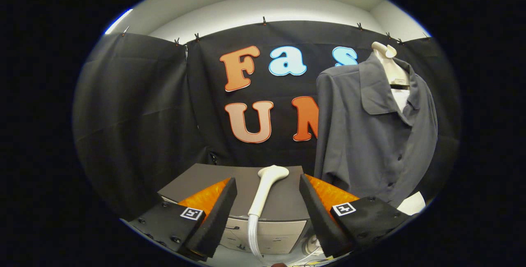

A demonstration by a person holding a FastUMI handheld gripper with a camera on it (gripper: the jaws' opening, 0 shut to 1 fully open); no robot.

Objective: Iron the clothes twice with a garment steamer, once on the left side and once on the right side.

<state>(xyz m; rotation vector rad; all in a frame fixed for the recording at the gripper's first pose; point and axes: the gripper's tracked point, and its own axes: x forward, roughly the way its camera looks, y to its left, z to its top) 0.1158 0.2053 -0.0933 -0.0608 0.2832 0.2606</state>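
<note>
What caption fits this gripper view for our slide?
Open tongs straddle white plastic steamer head lying on grey box; grey collared shirt hangs on pale mannequin beyond.

Black cloth (135, 115) is hanging as the booth's wall, held along its top edge by small clips (264, 21) and falling in soft folds. Above it a white wall (263, 10) and ceiling are catching bright light. A grey-topped unit (283, 201) is standing low against the cloth, its pale front (275, 236) facing forward
</note>
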